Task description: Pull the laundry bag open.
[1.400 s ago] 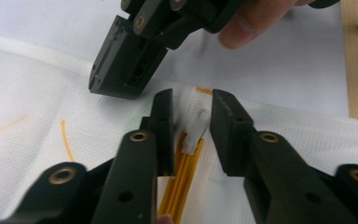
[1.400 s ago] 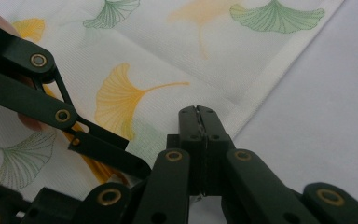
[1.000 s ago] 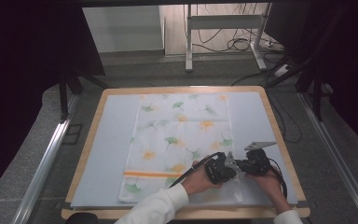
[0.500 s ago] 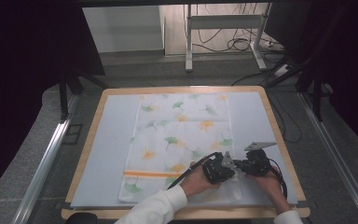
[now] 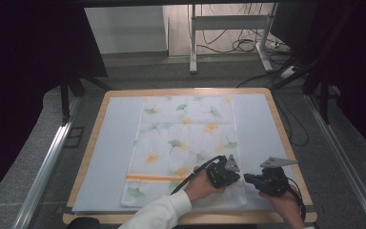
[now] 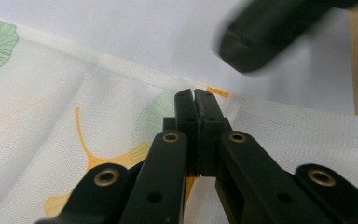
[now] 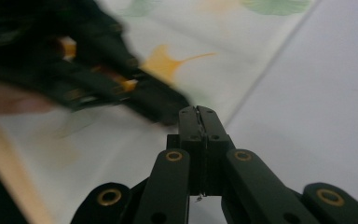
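Currently the cloth point(image 5: 186, 150) lies flat on the sheet point(image 5: 105, 157) covering the table point(image 5: 93, 136), long axis running from the far edge toward the near edge, spread full length with no fold visible. Both grippers sit at its near right corner. Left gripper point(image 6: 195, 100): jaws pressed together, tips over the cloth just inside its right hem; whether any fabric is pinched between them, cannot tell. Right gripper point(image 7: 197, 116): jaws also together, nothing seen between them, tips at the cloth's right edge where it meets the bare sheet, just beside the left gripper.

Judgement: work appears to be at its start. Done: cloth laid out, both tools brought to one corner. Left: a sure grip on the corner, then whatever lifting or folding follows; no fabric is raised yet
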Demonstrator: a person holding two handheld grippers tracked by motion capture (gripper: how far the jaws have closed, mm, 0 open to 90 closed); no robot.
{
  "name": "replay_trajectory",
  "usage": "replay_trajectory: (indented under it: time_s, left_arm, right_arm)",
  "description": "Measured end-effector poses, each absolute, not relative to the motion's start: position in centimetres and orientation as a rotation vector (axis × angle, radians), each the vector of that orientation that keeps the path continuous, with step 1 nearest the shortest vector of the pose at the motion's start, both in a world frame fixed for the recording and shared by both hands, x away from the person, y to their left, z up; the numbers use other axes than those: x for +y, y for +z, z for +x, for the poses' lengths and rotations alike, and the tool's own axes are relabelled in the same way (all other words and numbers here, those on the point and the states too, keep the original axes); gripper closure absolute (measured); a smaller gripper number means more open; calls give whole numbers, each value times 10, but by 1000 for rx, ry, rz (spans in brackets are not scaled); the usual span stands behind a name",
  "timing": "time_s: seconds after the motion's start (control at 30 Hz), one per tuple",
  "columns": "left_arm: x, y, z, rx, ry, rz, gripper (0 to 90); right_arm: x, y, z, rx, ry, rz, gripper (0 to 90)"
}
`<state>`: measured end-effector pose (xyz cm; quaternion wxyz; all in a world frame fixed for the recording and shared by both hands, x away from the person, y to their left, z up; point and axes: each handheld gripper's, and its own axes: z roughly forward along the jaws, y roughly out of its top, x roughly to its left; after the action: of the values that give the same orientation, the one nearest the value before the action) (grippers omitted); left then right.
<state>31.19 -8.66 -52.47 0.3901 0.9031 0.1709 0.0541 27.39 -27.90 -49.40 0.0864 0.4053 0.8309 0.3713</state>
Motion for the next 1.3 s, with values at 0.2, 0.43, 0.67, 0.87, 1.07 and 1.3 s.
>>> replay_trajectory:
  time_s: [0.2, 0.43, 0.67, 0.87, 1.07, 1.3]
  left_arm:
    - [-87, -525, 313, 419, 143, 2306, 900]
    - [-87, -524, 311, 425, 156, 2309, 900]
    - [-86, -523, 309, 429, 173, 2324, 900]
    - [-79, -524, 311, 459, 164, 2315, 900]
    - [-76, -524, 310, 468, 163, 2310, 900]
    - [-68, -524, 309, 478, 164, 2311, 900]
  right_arm:
    - [-267, -499, 263, 2544, 1097, 1176, 894]
    - [-264, -515, 274, 2582, 978, 1229, 896]
    - [-266, -516, 274, 2568, 995, 1298, 899]
    - [-267, -516, 274, 2567, 1007, 1303, 900]
    - [-267, -516, 274, 2570, 1010, 1298, 900]
    - [-268, -517, 274, 2574, 1016, 1295, 900]
